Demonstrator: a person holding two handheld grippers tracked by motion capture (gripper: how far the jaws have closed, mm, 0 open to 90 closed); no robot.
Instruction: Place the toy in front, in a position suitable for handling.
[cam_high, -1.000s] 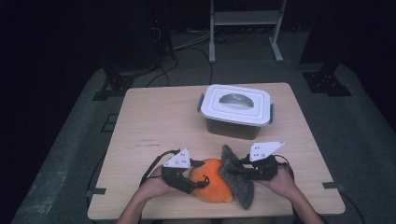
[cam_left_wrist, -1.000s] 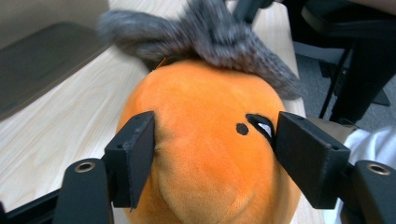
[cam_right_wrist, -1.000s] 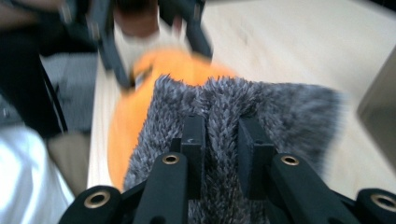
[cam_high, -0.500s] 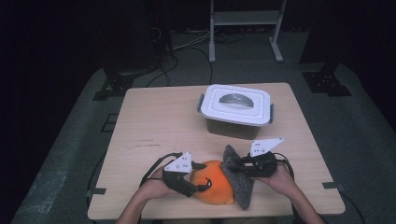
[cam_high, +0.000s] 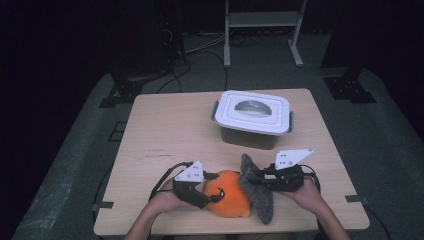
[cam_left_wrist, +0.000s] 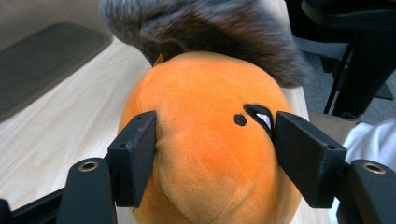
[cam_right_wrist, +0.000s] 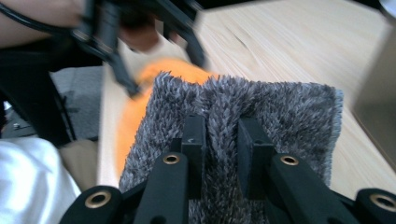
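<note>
left tongs (cam_left_wrist: 212, 154) clamp the round orange plush toy (cam_high: 229, 192) at the near tabletop (cam_high: 170, 130) edge, pinning it. right tongs (cam_right_wrist: 219, 144) pinch a fold of the shaggy grey cloth (cam_right_wrist: 261, 112) draped beside it, likely to rub it.

Lab or studio: lone wooden table (cam_high: 165, 130), dark floor mats (cam_high: 75, 165), cables (cam_high: 200, 47), metal stand (cam_high: 262, 20).

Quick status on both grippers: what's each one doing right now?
Left gripper: jaws closed against both sides of the orange plush toy, holding it.
Right gripper: shut on a pinched fold of the grey shaggy cloth.
</note>
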